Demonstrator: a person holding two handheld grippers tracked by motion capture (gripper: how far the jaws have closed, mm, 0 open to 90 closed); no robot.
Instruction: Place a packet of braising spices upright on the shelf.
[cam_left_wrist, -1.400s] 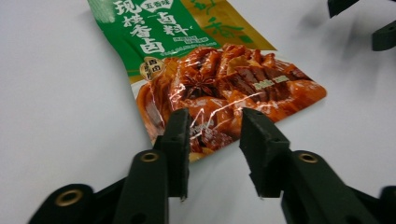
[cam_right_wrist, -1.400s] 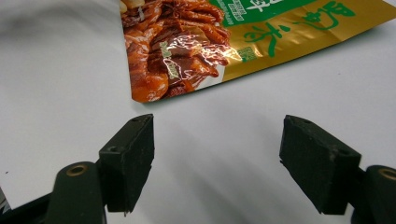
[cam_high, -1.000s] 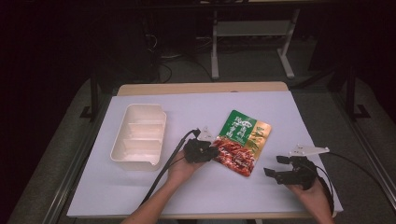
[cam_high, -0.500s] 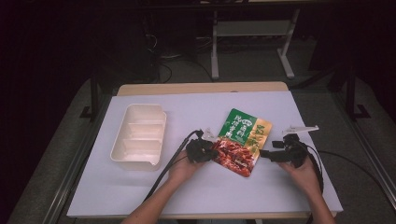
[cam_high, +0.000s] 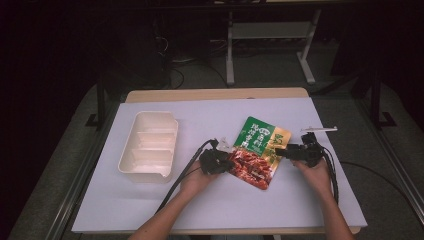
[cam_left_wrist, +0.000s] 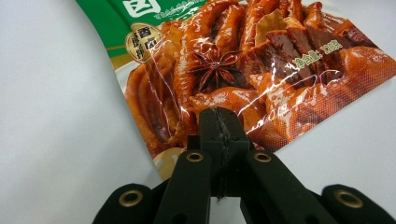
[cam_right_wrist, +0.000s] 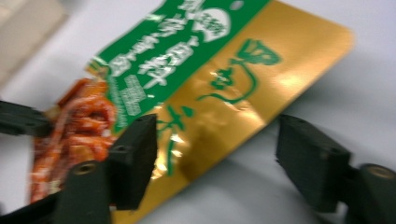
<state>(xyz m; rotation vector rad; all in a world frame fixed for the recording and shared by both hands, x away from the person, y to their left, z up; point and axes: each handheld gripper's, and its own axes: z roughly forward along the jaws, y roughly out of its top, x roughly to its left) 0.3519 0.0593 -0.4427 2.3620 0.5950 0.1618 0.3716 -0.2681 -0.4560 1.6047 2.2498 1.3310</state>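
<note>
Left tool (cam_left_wrist: 219, 135) clamped on the snack pouch (cam_high: 257, 152) edge; right tool (cam_right_wrist: 217, 158) gapes wide around its gold corner on the bench (cam_high: 200, 210).

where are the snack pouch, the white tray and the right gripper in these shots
snack pouch (cam_high: 256, 150): high view, middle of its printed front
white tray (cam_high: 134, 167): high view, near rim on its left side
right gripper (cam_right_wrist: 215, 158): right gripper view, gap between its open jaws, over the pouch's gold edge
</note>
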